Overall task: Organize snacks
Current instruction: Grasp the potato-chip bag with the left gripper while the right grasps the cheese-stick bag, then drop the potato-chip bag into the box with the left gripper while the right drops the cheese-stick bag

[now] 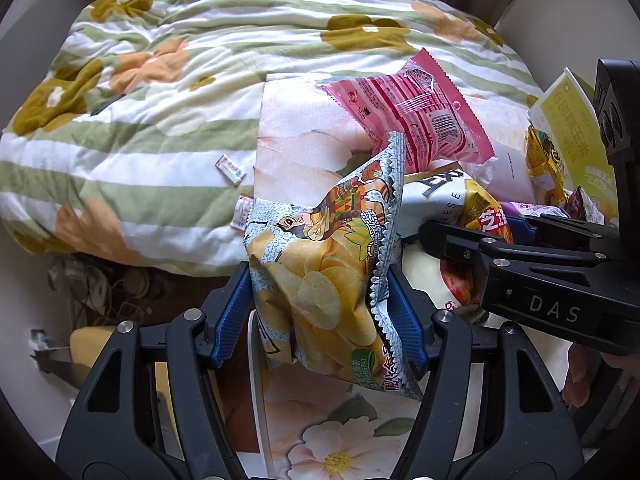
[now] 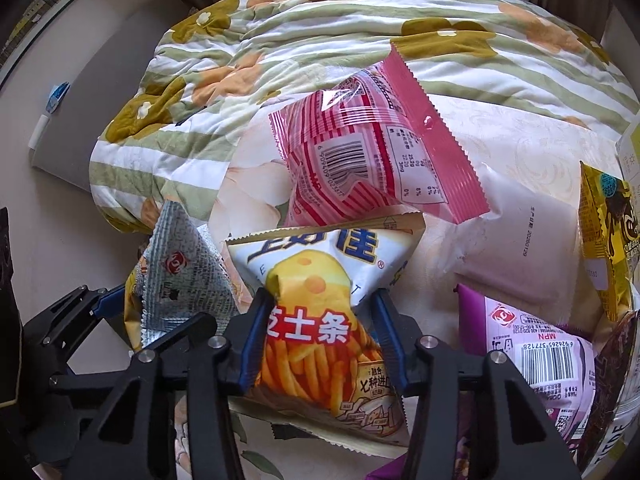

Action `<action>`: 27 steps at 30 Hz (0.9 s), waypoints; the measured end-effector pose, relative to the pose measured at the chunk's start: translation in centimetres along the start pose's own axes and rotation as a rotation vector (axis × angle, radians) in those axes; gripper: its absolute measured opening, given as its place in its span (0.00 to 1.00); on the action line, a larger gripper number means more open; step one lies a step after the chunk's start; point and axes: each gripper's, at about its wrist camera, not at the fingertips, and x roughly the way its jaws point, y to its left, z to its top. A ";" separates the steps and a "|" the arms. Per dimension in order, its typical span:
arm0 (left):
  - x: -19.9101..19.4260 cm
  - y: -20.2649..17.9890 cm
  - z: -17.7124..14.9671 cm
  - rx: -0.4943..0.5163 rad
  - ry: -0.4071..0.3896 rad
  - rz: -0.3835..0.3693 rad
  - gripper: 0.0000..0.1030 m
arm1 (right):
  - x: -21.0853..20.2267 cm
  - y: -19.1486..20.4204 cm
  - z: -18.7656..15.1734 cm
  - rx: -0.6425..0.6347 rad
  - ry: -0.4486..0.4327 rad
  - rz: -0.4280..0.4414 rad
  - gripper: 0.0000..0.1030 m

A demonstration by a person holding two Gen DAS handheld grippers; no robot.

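Our left gripper (image 1: 320, 308) pinches the potato chip bag (image 1: 320, 280) between its fingers; our right gripper (image 2: 320, 332) pinches the cheese stick bag (image 2: 320, 320), beside the pink packet (image 2: 372, 148).

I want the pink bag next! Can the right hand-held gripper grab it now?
Probably not yet. The right hand-held gripper is shut on the cheese stick bag, so it is full. The pink bag lies uncovered just beyond.

"DAS" on right gripper (image 1: 440, 240); "芝士条" on cheese-stick bag (image 2: 320, 320).
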 end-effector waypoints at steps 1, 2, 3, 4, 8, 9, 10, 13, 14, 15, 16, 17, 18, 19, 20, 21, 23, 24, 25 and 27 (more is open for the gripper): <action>-0.3 0.0 -0.1 -0.003 -0.005 -0.002 0.60 | -0.2 -0.1 -0.1 0.006 -0.003 0.007 0.41; -0.6 0.0 0.0 -0.005 -0.010 -0.004 0.60 | -0.4 -0.1 -0.2 0.011 -0.006 0.013 0.40; -1.0 0.0 -0.1 -0.007 -0.016 -0.006 0.60 | -0.6 0.0 -0.3 0.015 -0.010 0.017 0.40; -1.3 0.0 -0.1 -0.009 -0.023 -0.006 0.60 | -0.8 0.0 -0.4 0.018 -0.014 0.022 0.40; -3.1 -0.3 -0.3 -0.005 -0.051 -0.006 0.60 | -2.0 0.1 -0.9 0.035 -0.037 0.049 0.39; -3.6 -0.4 -0.4 -0.004 -0.059 -0.007 0.60 | -2.3 0.2 -1.0 0.037 -0.045 0.053 0.37; -4.2 -0.5 -0.4 -0.003 -0.068 -0.009 0.60 | -2.7 0.2 -1.1 0.039 -0.051 0.061 0.37; -6.1 -0.9 -0.7 0.003 -0.101 -0.005 0.60 | -4.0 0.5 -1.3 0.043 -0.079 0.076 0.37; -6.8 -0.9 -0.8 0.003 -0.112 -0.004 0.60 | -4.4 0.7 -1.3 0.043 -0.089 0.080 0.37; -7.5 -1.0 -0.8 0.003 -0.125 -0.001 0.60 | -4.9 0.8 -1.3 0.044 -0.099 0.086 0.37; -8.2 -1.2 -0.9 0.006 -0.137 0.006 0.60 | -5.4 0.8 -1.4 0.047 -0.111 0.095 0.37; -8.9 -1.3 -0.9 0.010 -0.149 0.013 0.60 | -6.0 0.9 -1.4 0.050 -0.125 0.104 0.36; -9.6 -1.4 -0.9 0.012 -0.163 0.015 0.60 | -6.6 0.9 -1.5 0.052 -0.140 0.111 0.36; -10.3 -1.6 -0.8 0.014 -0.178 0.014 0.60 | -7.1 0.9 -1.5 0.054 -0.155 0.117 0.37; -11.0 -1.8 -0.8 0.017 -0.193 0.012 0.60 | -7.8 0.9 -1.6 0.056 -0.174 0.122 0.37; -11.8 -2.0 -0.7 0.020 -0.211 0.010 0.60 | -8.5 0.9 -1.6 0.059 -0.191 0.132 0.37; -13.4 -2.5 -0.3 0.028 -0.247 0.002 0.60 | -10.0 0.8 -1.6 0.067 -0.231 0.148 0.37; -14.2 -2.8 -0.1 0.033 -0.265 -0.003 0.60 | -10.9 0.7 -1.6 0.067 -0.255 0.151 0.37; -15.0 -3.1 0.1 0.038 -0.285 -0.007 0.60 | -11.9 0.6 -1.7 0.067 -0.280 0.153 0.37; -16.3 -4.0 0.7 0.056 -0.316 -0.014 0.60 | -13.9 0.1 -2.0 0.075 -0.332 0.159 0.37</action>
